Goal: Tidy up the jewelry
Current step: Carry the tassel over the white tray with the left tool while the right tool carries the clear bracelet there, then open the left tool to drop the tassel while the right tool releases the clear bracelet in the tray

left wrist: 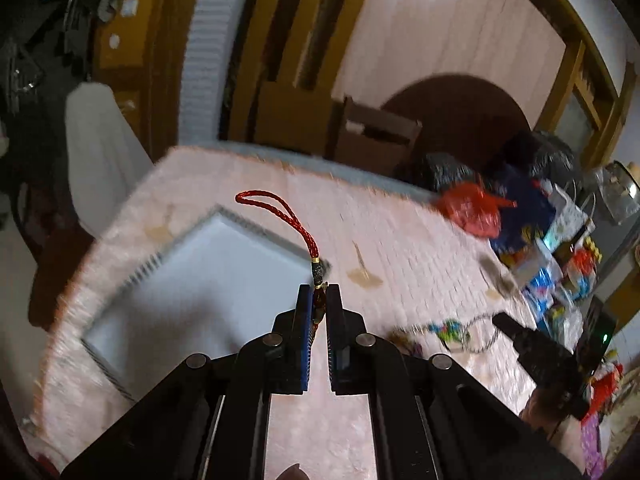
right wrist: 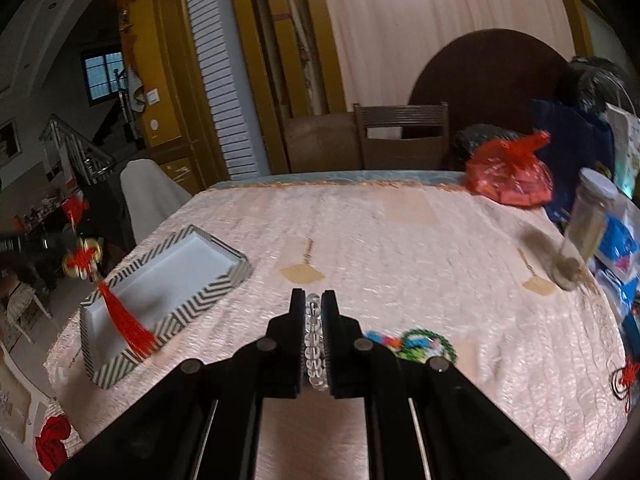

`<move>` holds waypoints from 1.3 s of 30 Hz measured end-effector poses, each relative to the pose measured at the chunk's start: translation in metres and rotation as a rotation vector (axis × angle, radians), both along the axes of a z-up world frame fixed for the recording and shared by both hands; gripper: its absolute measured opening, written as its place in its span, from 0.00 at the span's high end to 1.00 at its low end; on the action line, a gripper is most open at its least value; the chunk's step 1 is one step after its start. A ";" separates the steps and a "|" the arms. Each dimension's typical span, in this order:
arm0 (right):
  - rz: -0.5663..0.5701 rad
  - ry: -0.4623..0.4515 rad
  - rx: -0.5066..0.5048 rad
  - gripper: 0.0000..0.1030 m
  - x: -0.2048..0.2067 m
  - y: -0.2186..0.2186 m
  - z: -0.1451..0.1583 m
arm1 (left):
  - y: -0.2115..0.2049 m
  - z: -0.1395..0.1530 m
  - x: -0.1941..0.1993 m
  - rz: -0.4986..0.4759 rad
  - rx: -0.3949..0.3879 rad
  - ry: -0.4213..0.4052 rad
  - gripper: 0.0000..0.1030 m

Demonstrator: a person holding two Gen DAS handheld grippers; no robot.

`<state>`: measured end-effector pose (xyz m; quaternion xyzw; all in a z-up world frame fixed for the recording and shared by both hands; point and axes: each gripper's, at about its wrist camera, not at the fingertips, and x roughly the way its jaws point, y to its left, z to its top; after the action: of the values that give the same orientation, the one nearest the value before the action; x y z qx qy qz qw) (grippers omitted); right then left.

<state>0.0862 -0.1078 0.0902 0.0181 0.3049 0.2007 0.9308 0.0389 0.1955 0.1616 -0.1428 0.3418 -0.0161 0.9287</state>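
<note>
My left gripper (left wrist: 319,294) is shut on a red knot charm with a braided red cord loop (left wrist: 280,210) and holds it above the white tray (left wrist: 192,280). In the right wrist view the same charm's gold coins and red tassel (right wrist: 120,316) hang over the tray's chevron rim (right wrist: 192,300). My right gripper (right wrist: 313,298) is shut on a clear bead bracelet (right wrist: 314,344) above the pink tablecloth (right wrist: 400,240). A green and multicoloured bead bracelet (right wrist: 420,344) lies on the cloth just right of it and also shows in the left wrist view (left wrist: 452,330).
A red plastic bag (right wrist: 512,180), a glass jar (right wrist: 588,216), blue packets and clutter crowd the table's right side. A red charm with black cord (right wrist: 626,376) lies at the right edge. A wooden chair (right wrist: 404,136) stands behind the table.
</note>
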 end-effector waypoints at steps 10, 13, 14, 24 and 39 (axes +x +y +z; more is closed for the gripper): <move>0.126 -0.008 -0.017 0.92 0.010 0.072 0.012 | 0.051 -0.021 -0.002 0.134 0.098 0.014 0.86; 0.170 0.013 -0.013 0.92 0.017 0.098 0.010 | 0.063 -0.050 0.000 0.167 0.100 0.062 0.86; 0.184 0.020 -0.016 0.92 0.020 0.108 0.009 | 0.067 -0.058 0.000 0.178 0.106 0.076 0.86; 0.344 0.139 0.045 0.92 0.052 0.204 -0.018 | 0.096 -0.146 0.006 0.249 0.129 0.218 0.86; 0.373 0.306 -0.020 0.92 0.071 0.268 -0.104 | 0.094 -0.179 -0.001 0.296 0.135 0.265 0.51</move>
<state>0.1568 0.1604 -0.0140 -0.0176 0.4423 0.3611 0.8208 0.0380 0.2892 -0.0171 -0.1297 0.4364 0.1623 0.8754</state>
